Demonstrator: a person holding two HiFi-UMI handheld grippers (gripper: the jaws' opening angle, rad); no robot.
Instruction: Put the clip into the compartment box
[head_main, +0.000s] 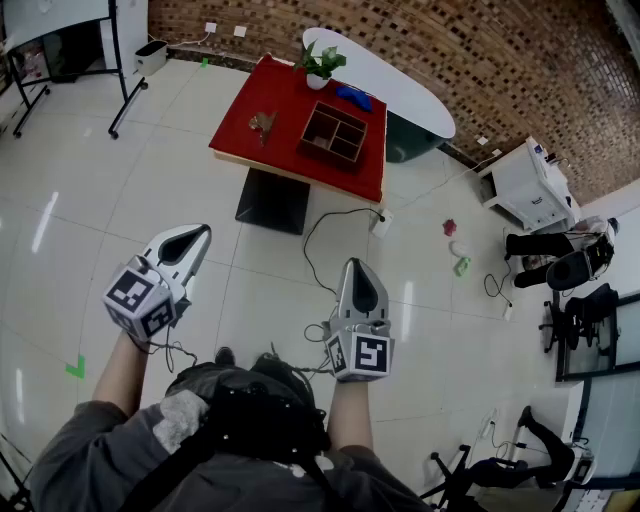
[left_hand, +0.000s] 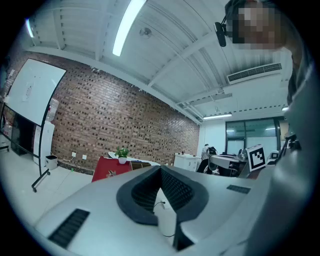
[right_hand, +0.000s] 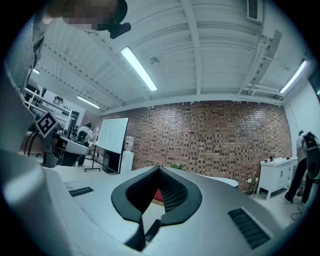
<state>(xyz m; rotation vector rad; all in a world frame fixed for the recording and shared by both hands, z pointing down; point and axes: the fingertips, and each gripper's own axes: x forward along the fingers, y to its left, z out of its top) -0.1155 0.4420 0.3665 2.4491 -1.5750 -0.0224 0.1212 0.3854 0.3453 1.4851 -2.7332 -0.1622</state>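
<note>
Far ahead stands the red table (head_main: 290, 150). On it are the dark wooden compartment box (head_main: 335, 133) and, to its left, the small brownish clip (head_main: 263, 122). In the left gripper view both show tiny: the clip (left_hand: 113, 172) and the box (left_hand: 140, 165). My left gripper (head_main: 200, 232) and right gripper (head_main: 355, 265) hover over the tiled floor, well short of the table. Each is shut and holds nothing. In the right gripper view a strip of the red table (right_hand: 157, 194) shows through the hollow behind the closed tips.
A potted plant (head_main: 320, 65) and a blue object (head_main: 353, 96) sit at the table's far edge, with a white oval table (head_main: 400, 85) behind. A black cable (head_main: 330, 230) trails on the floor. A white cabinet (head_main: 525, 185) and office chairs (head_main: 570, 265) stand right; a whiteboard stand (head_main: 120, 60) stands left.
</note>
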